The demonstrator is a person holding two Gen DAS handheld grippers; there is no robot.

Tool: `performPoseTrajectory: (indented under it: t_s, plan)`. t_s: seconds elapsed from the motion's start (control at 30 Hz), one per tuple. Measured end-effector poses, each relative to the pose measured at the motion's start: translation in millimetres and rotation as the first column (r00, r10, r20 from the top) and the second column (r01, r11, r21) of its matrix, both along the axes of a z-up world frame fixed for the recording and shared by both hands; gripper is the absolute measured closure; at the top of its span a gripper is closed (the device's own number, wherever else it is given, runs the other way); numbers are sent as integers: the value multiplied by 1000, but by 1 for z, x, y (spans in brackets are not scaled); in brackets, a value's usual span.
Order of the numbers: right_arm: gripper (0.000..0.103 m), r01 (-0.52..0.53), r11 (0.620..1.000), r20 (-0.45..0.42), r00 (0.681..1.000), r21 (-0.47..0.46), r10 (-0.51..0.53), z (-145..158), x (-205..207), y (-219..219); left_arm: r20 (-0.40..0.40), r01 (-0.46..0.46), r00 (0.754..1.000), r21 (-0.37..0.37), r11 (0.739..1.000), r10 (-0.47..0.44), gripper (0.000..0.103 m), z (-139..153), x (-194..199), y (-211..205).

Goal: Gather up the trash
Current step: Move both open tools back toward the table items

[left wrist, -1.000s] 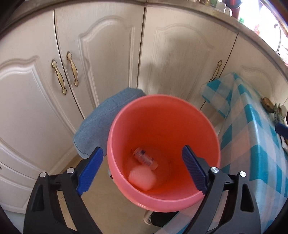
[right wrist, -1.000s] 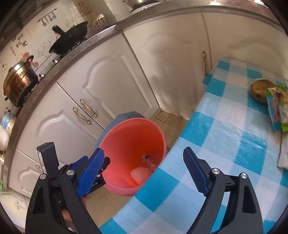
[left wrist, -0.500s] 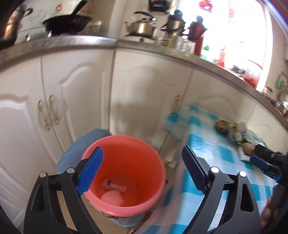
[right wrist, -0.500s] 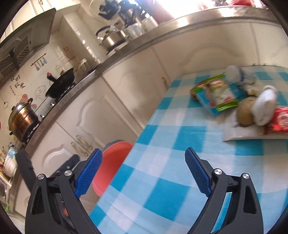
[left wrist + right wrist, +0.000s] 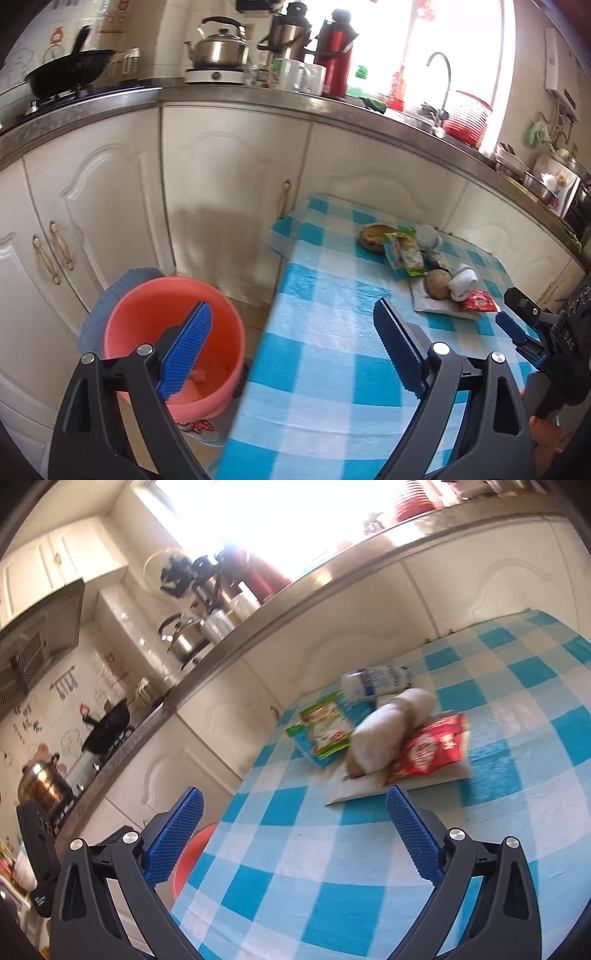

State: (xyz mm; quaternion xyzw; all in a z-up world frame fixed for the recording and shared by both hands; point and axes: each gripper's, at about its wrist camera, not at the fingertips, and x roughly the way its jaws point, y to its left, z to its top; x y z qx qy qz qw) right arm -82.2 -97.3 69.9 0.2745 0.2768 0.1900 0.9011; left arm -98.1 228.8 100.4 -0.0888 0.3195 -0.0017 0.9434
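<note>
A pink bucket (image 5: 147, 314) stands on the floor beside the table's left end, and its rim (image 5: 192, 853) shows in the right wrist view. Something pale lies in its bottom, half hidden by my finger. Trash is piled on the blue-checked tablecloth (image 5: 325, 354): a red wrapper (image 5: 432, 746), a white wad (image 5: 391, 723), a green snack packet (image 5: 325, 731) and a white bottle (image 5: 376, 679), all blurred. My right gripper (image 5: 295, 792) points at the pile from short of it, its jaws opening with nothing between them. My left gripper (image 5: 290, 306) hangs open and empty over the table's edge by the bucket.
White cabinet doors (image 5: 229, 192) run behind the bucket and table under a steel counter (image 5: 258, 98) holding a kettle, flasks and a wok. A blue-grey cushion (image 5: 99, 314) lies behind the bucket. A brown round thing (image 5: 373, 238) sits at the table's far end.
Both views have swung from the bucket toward the table. The left gripper has risen and pulled away from over the bucket. The right gripper has moved along the table toward the trash pile.
</note>
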Motion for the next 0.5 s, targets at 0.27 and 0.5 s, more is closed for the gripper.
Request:
performPoseTrajectory:
  t_s: [0.27,0.5]
  plan:
    - [5,91,986,-12,996,136,-91,-9,1,-62,-20,141,990,-3,990,-141,13,5,19,-64]
    - [5,120,960,-89,991,253,-100,-26,14,-105,-26,268,963,78,960,-266,13,-1,35,-123]
